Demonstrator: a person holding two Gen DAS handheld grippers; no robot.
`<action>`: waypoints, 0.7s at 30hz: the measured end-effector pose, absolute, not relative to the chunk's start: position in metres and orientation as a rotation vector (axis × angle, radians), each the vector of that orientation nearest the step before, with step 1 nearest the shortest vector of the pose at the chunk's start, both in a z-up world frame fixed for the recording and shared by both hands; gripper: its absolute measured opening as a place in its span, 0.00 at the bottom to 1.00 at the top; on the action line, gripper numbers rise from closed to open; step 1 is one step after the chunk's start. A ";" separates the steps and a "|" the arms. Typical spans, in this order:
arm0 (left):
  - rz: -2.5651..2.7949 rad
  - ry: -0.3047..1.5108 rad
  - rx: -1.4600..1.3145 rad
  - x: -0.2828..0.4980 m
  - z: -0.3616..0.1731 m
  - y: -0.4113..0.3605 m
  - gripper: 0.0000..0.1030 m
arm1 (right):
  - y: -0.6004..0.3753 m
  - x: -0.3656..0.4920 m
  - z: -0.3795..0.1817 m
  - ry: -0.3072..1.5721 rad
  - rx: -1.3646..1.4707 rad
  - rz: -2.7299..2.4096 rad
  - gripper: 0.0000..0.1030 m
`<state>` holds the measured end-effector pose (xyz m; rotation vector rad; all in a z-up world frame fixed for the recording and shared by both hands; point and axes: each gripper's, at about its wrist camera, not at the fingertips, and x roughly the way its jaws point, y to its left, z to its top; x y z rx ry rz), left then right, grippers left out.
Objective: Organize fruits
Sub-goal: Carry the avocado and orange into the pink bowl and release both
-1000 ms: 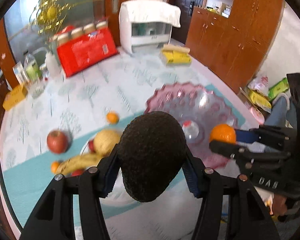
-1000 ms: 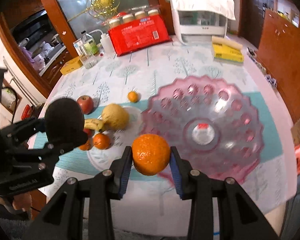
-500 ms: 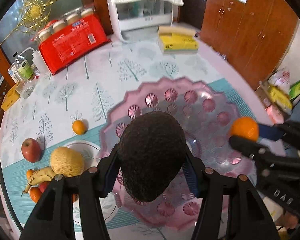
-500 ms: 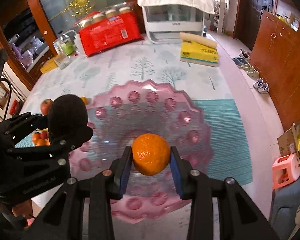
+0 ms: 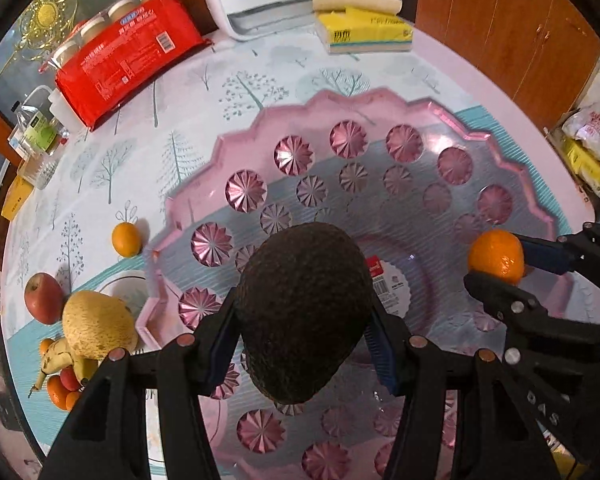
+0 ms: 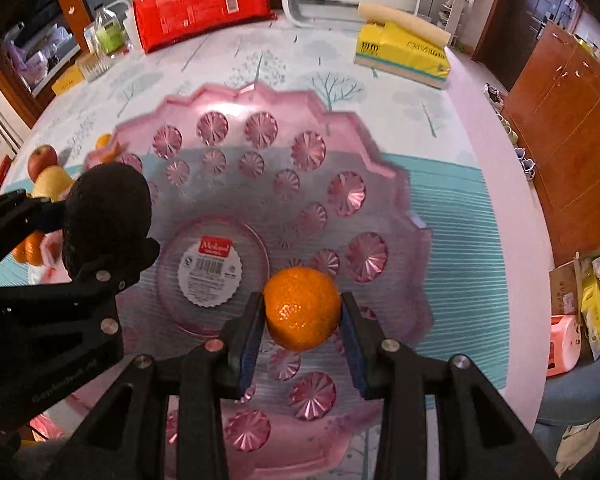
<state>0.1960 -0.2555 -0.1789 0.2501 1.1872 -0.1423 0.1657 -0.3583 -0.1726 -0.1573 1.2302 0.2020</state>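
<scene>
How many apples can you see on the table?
1: a red apple sits on the tablecloth left of the pink bowl, beside the yellow melon. More could be hidden behind the fruit pile there.

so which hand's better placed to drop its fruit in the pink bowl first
Right, marginally. Its gripper holds the orange over the pink bowl beside the bare centre label; the left gripper with the avocado sits nearer the rim.
</scene>
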 end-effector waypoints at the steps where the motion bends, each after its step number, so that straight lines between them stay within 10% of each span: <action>1: -0.137 1.193 0.253 0.197 -0.181 -0.256 0.55 | -0.357 0.165 -0.174 1.232 -0.168 0.209 0.37; 21: -0.059 1.196 0.226 0.191 -0.180 -0.238 0.88 | -0.347 0.160 -0.172 1.215 -0.222 0.218 0.50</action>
